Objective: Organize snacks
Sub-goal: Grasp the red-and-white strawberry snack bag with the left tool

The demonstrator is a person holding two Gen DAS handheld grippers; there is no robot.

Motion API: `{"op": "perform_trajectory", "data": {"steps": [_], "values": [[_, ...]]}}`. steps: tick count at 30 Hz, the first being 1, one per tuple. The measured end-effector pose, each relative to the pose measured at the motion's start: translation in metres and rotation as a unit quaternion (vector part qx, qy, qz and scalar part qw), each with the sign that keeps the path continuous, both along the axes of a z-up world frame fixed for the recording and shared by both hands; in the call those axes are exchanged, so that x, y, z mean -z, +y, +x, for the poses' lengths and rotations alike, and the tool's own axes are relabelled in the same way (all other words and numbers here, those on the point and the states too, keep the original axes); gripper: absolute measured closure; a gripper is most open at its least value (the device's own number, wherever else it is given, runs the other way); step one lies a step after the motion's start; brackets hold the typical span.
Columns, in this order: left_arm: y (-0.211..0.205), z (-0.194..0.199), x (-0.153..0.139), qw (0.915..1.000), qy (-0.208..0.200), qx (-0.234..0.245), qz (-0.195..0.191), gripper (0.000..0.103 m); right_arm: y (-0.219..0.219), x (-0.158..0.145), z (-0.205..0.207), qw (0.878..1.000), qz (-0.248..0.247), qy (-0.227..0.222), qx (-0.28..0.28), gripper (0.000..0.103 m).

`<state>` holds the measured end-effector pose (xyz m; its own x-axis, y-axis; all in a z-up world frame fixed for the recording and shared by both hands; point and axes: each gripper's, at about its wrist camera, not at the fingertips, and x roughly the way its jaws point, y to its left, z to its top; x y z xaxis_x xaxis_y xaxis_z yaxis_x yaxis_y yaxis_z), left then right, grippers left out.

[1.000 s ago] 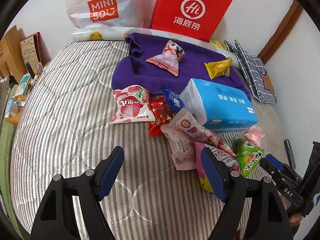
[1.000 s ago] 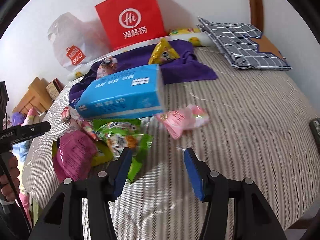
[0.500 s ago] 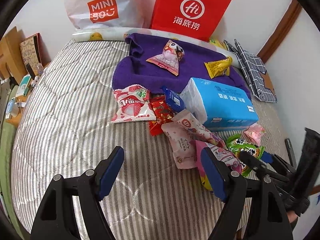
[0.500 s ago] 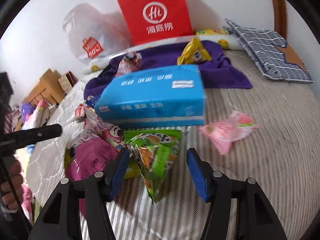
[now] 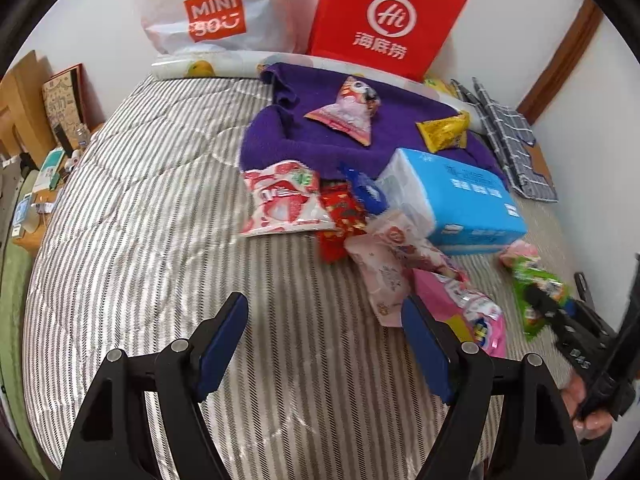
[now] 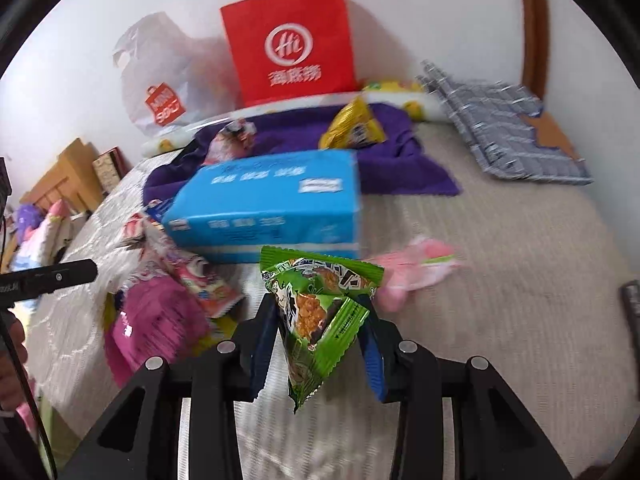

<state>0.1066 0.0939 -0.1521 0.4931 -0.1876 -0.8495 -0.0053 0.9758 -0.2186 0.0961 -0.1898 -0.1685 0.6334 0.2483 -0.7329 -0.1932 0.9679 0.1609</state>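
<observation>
Right gripper (image 6: 318,340), jaws closing on the green packet (image 6: 320,312), which sits between its pads just above the bed (image 6: 500,280) in front of the blue box (image 6: 264,204). Left gripper (image 5: 324,344) hangs wide open, empty. Best practice: confirm a firm pinch before carrying.

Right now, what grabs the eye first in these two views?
The green snack packet fills the right wrist view, lifted off the striped bedspread between the closing jaws of the right gripper. Behind it lies the big blue tissue pack, and a bright red paper bag stands against the wall.
</observation>
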Motion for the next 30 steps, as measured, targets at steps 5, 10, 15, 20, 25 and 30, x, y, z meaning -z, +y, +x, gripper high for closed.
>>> {"op": "perform_trajectory", "data": {"steps": [5, 10, 15, 20, 25, 30], "values": [[0.010, 0.013, 0.005, 0.9995, 0.001, -0.028, 0.013, 0.024, -0.027, -0.004, -0.006, 0.999, -0.019, -0.014, 0.034, 0.066], [0.015, 0.035, 0.005, 0.9984, -0.014, -0.044, 0.032, 0.024, -0.046, -0.003, -0.003, 0.997, -0.040, -0.022, 0.060, 0.066], [0.020, 0.063, 0.007, 0.9972, -0.023, -0.056, 0.044, 0.025, -0.060, 0.000, 0.004, 0.995, -0.052, -0.029, 0.077, 0.066], [0.023, 0.087, 0.023, 0.9973, -0.005, -0.062, 0.040, 0.029, -0.068, 0.005, 0.012, 0.995, -0.053, -0.030, 0.084, 0.066], [0.019, 0.095, 0.037, 0.9980, -0.001, -0.057, 0.026, 0.035, -0.067, 0.012, 0.019, 0.996, -0.044, -0.024, 0.078, 0.066], [0.018, 0.090, 0.034, 0.9991, -0.002, -0.034, 0.025, 0.048, -0.060, 0.020, 0.028, 0.996, -0.055, -0.017, 0.074, 0.066]]}}
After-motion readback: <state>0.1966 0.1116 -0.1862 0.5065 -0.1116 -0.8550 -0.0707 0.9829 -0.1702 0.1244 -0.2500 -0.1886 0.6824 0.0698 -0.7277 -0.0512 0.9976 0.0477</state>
